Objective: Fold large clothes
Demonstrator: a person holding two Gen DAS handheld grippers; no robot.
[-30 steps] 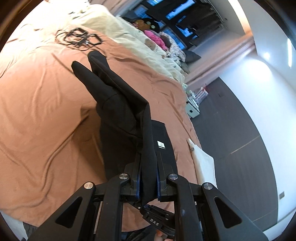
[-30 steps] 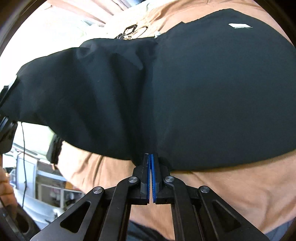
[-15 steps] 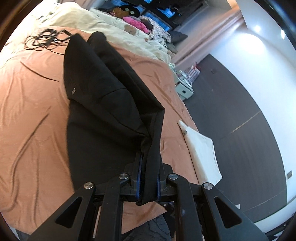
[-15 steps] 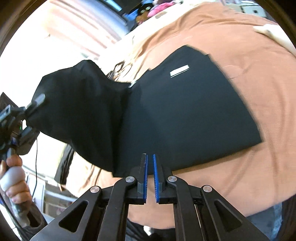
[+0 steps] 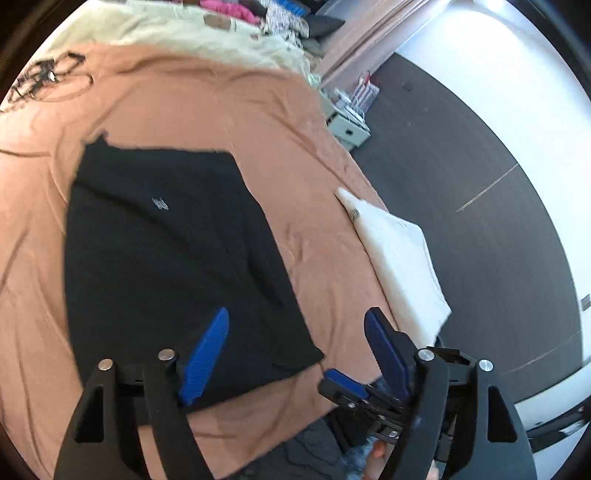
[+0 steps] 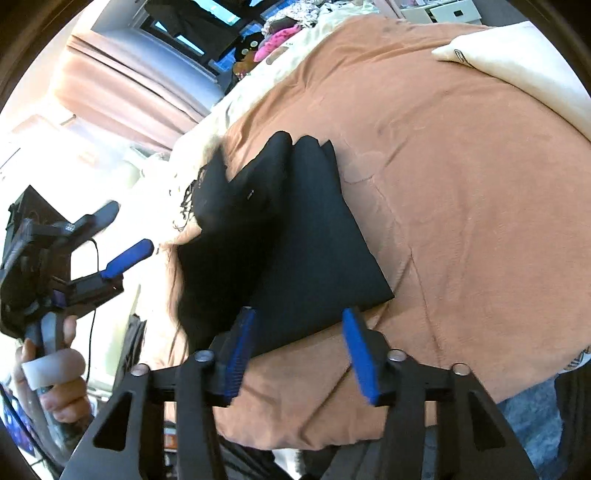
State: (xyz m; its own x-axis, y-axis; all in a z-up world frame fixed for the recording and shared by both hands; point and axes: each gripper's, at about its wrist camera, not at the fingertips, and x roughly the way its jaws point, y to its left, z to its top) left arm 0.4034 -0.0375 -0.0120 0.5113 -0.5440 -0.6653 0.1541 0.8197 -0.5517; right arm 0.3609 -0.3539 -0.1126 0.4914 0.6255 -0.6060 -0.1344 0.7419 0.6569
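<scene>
A black garment (image 5: 166,258) lies folded flat on the orange-brown bedspread (image 5: 229,122). A small pale logo faces up on it. My left gripper (image 5: 295,325) is open and empty, just above the garment's near edge. In the right wrist view the garment (image 6: 303,236) lies folded, its left part humped. My right gripper (image 6: 299,332) is open and empty over the near edge. The left gripper (image 6: 125,236) shows at the left, held in a hand, its blue pads apart.
A white folded cloth (image 5: 399,258) lies at the bed's right edge, also at the upper right in the right wrist view (image 6: 517,66). Black cables (image 5: 40,74) lie at the far left. Cream bedding (image 5: 192,33) and piled clothes are at the back. Dark floor (image 5: 461,184) is on the right.
Both grippers opened and let the black garment go. The raised half dropped onto the lower half, so the garment now lies folded on the bed. Both grippers drew back.
</scene>
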